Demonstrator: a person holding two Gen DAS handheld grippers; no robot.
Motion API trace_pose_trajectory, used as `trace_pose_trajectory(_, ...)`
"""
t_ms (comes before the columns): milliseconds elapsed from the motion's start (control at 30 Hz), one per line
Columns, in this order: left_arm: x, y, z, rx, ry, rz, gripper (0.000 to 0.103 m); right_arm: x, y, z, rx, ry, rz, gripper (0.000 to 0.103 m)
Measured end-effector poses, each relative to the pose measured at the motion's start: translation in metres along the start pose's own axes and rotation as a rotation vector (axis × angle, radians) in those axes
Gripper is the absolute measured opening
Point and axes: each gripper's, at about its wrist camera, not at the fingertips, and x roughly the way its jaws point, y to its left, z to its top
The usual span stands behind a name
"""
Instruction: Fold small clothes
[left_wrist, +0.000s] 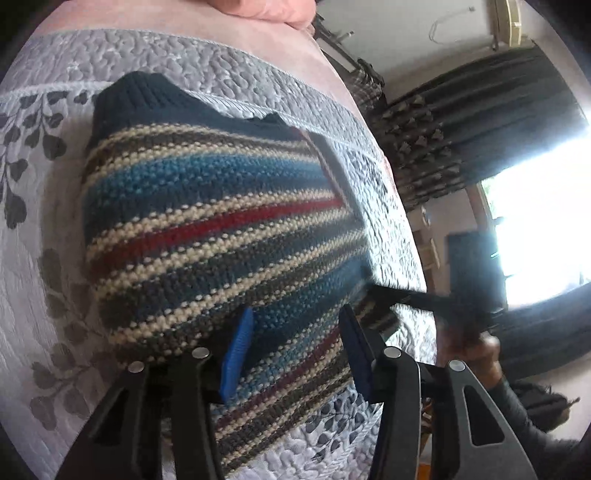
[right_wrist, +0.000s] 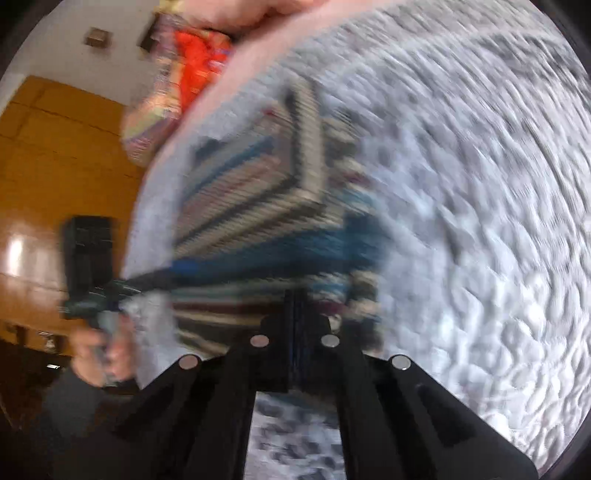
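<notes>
Knit garment: striped wool sweater (left_wrist: 221, 229) in navy, blue, cream and red bands lies partly folded on the grey quilted leaf-print bedspread (left_wrist: 33, 258); navy ribbed hem at the far end.
Left wrist view, claw: left gripper (left_wrist: 291, 347) hovers over the sweater's near edge, blue-padded jaws apart, nothing between them.
Left wrist view, pose: pitched down toward the sweater; right gripper (left_wrist: 384, 295) reaches in at the sweater's near right corner, blurred.
Right wrist view, claw: right gripper (right_wrist: 295, 332) jaws together; whether knit is pinched between them I cannot tell, the frame is smeared.
Right wrist view, pose: low beside the sweater's (right_wrist: 258, 192) edge; person's left hand (right_wrist: 103, 350) beyond it.
Risk: a thin pinch of loose knit could slip mid-fold; fast motion could drag the layers askew.
</notes>
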Motion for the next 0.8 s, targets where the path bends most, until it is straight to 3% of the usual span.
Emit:
trace_pose_trajectory(33,-0.006,-0.003,-0.003,-0.013,-0.016,-0.006,0.05,0.0,-0.01,-0.001,0.034,0.0,0.024,0.0)
trace_pose_trajectory(100,-0.023,-0.011,-0.01,-0.024,-0.057,-0.03,0.071,-0.012,-0.013,0.002,0.057,-0.018,0.069,0.001)
trace_pose_trajectory(133,-0.031,-0.014,-0.014,-0.025,-0.081,-0.044,0.075,-0.023,-0.014,0.005,0.074,-0.037,0.13,0.014)
trace_pose_trajectory(167,-0.042,-0.015,-0.019,-0.025,-0.111,-0.059,0.081,-0.029,-0.017,0.011,0.096,-0.051,0.173,0.038)
trace_pose_trajectory(200,-0.056,-0.011,-0.03,-0.03,-0.142,-0.067,0.087,-0.038,-0.022,0.017,0.129,-0.073,0.202,0.054)
trace_pose_trajectory(233,-0.061,-0.009,-0.034,-0.037,-0.155,-0.062,0.088,-0.041,-0.027,0.022,0.15,-0.088,0.208,0.076)
trace_pose_trajectory(333,-0.075,0.016,-0.059,-0.071,-0.174,0.003,0.088,-0.037,-0.044,0.041,0.193,-0.05,0.259,0.079)
trace_pose_trajectory(467,-0.079,0.061,-0.086,-0.186,-0.166,-0.005,0.088,-0.01,-0.054,0.064,0.201,0.041,0.297,0.082)
trace_pose_trajectory(800,-0.033,0.089,-0.072,-0.246,-0.156,-0.202,0.088,0.044,-0.043,0.109,0.122,0.158,0.264,0.082)
